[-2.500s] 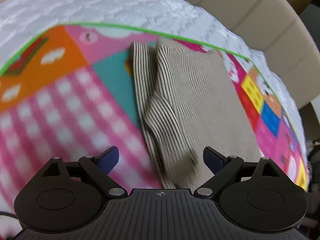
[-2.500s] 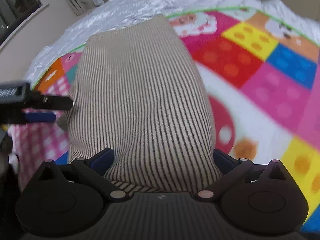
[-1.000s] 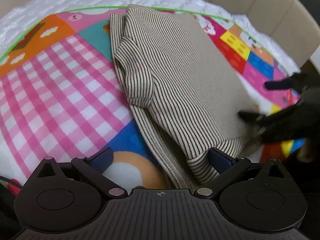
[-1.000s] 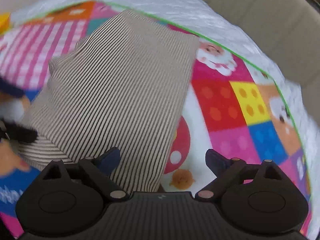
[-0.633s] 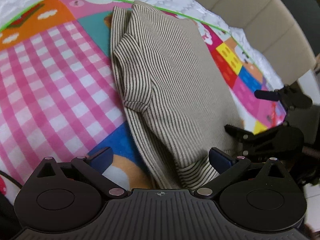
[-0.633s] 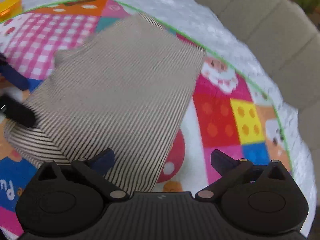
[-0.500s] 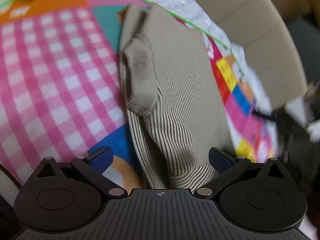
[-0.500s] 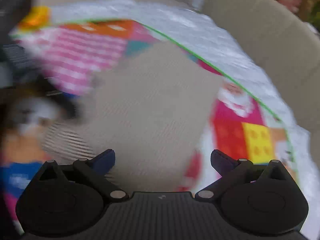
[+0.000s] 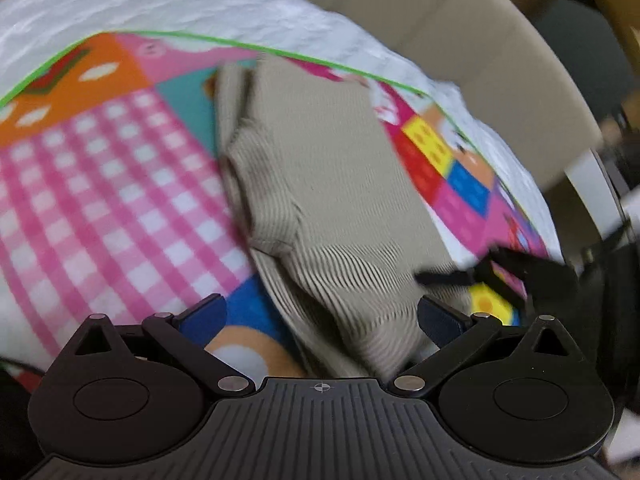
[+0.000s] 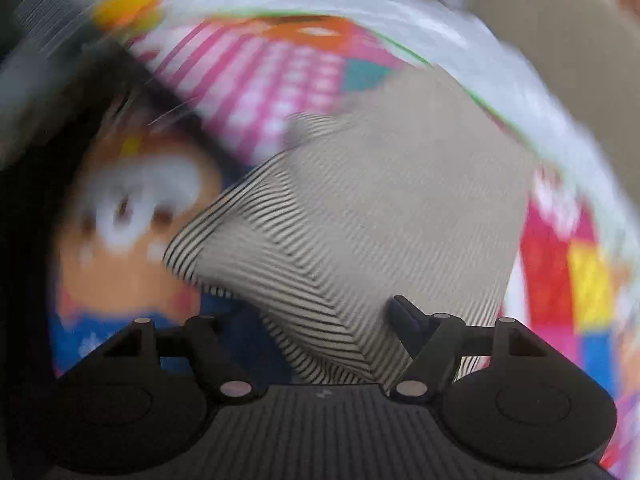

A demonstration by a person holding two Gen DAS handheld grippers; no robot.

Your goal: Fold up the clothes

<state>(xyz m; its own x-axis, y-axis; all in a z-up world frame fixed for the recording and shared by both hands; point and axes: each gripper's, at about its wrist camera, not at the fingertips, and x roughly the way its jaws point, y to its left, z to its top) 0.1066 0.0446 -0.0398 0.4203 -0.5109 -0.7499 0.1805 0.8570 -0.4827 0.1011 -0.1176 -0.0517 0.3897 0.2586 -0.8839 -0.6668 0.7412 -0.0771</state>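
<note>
Black ribbed left gripper (image 9: 319,316) with navy-tipped fingers (image 9: 440,317)

A folded garment (image 9: 332,184) lies on a play mat (image 9: 100,184), and the mat lies on a quilted bed cover (image 9: 200,8). Behind the bed stands a padded headboard (image 9: 460,40). In the left wrist view, the garment runs from the near edge of the mat to its far edge, with open mat to its left and right. The left gripper (image 9: 320,316) sits at the garment's near end, its jaws on either side of that end. To the right, the right gripper (image 9: 460,278) reaches the garment's near right corner. In the right wrist view, a raised corner of the garment lies between the right gripper's jaws.
</note>
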